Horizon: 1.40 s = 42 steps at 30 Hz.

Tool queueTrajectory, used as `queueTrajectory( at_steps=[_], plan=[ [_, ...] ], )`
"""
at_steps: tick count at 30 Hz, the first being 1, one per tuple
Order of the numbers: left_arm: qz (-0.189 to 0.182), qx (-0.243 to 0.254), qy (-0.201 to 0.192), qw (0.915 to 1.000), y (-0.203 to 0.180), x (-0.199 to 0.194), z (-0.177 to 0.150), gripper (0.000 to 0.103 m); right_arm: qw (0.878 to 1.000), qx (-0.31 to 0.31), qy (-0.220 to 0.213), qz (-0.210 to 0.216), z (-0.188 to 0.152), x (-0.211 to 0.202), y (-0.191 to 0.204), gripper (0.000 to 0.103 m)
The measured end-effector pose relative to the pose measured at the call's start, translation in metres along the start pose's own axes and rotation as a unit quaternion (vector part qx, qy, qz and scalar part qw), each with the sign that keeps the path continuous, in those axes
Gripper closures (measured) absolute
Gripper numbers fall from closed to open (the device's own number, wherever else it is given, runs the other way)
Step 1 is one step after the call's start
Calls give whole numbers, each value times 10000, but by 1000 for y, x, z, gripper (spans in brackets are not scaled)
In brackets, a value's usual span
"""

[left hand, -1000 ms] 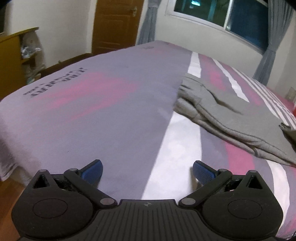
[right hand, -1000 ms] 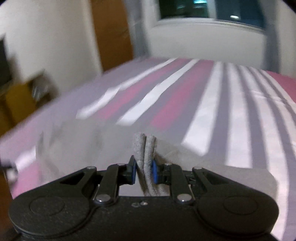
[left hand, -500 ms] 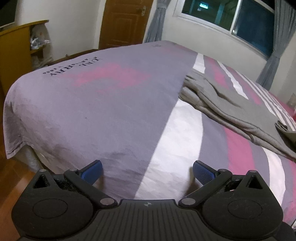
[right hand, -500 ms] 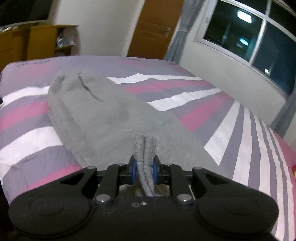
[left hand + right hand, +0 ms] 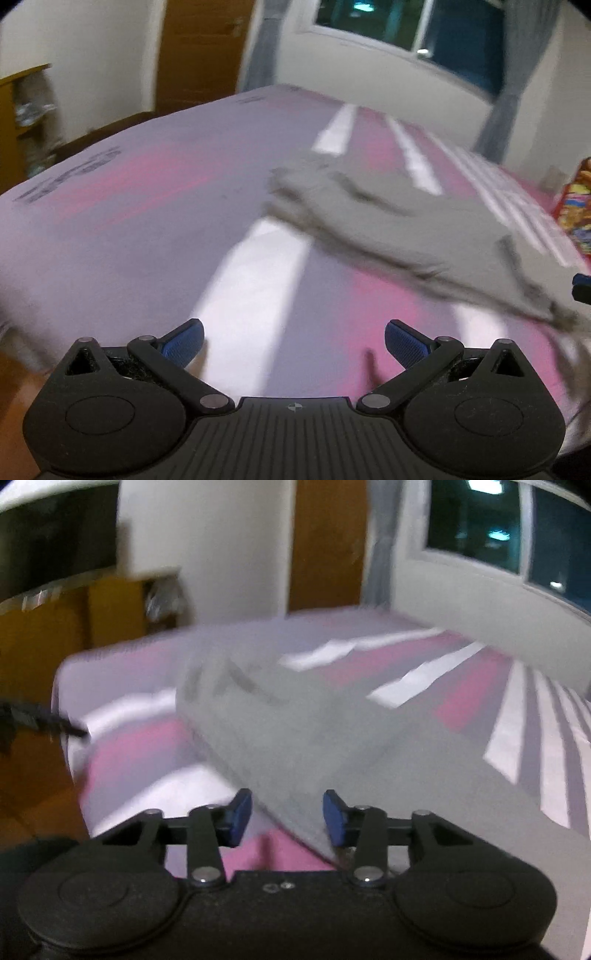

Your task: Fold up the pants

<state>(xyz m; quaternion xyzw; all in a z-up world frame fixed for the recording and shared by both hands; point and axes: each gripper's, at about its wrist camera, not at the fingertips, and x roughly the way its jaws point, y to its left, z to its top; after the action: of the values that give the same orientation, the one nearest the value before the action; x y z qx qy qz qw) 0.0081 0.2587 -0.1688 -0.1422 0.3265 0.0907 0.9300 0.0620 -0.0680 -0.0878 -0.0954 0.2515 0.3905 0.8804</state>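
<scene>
The grey pants (image 5: 388,218) lie folded lengthwise on the striped bed sheet (image 5: 147,221), running from the middle of the bed toward the right. My left gripper (image 5: 293,341) is open and empty over the sheet, short of the pants. In the right wrist view the pants (image 5: 303,731) stretch away from my right gripper (image 5: 287,818), which is open, with the near edge of the cloth lying between its blue pads (image 5: 242,818). Both views are blurred.
The bed's left edge drops to a wooden floor (image 5: 14,373). A wooden cabinet (image 5: 74,620) and a door (image 5: 199,51) stand beyond the bed. A window (image 5: 406,26) with curtains is behind. A colourful object (image 5: 574,206) sits at the far right.
My right gripper has opened and let go of the bunched pants cloth it was pinching. My left gripper stayed open and moved closer over the bed toward the pants.
</scene>
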Motion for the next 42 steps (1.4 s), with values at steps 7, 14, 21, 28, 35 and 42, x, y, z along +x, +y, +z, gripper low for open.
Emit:
queueTrajectory(
  at_steps=[7, 14, 21, 28, 35, 42],
  plan=[
    [-1739, -269, 176, 9842, -94, 46, 38, 0, 9764, 1185, -400, -1763, -33, -77, -90, 70],
    [-2880, -1015, 1529, 9399, -169, 128, 43, 36, 9428, 2364, -247, -2337, -79, -117, -155, 69],
    [-3010, -1342, 2108, 9203, -180, 161, 40, 39, 9356, 2781, -271, -2160, -95, -109, -168, 69],
    [-2993, -1229, 1850, 9279, -181, 167, 26, 85, 9260, 3200, 36, -2002, -110, -96, -177, 66],
    [-2891, -540, 1105, 9494, -179, 133, 26, 91, 9312, 3063, 43, -1978, -105, -101, -172, 65],
    [-2949, -853, 1094, 9454, -171, 134, 21, 90, 9290, 3055, 368, -2054, -110, -90, -172, 63]
  ],
)
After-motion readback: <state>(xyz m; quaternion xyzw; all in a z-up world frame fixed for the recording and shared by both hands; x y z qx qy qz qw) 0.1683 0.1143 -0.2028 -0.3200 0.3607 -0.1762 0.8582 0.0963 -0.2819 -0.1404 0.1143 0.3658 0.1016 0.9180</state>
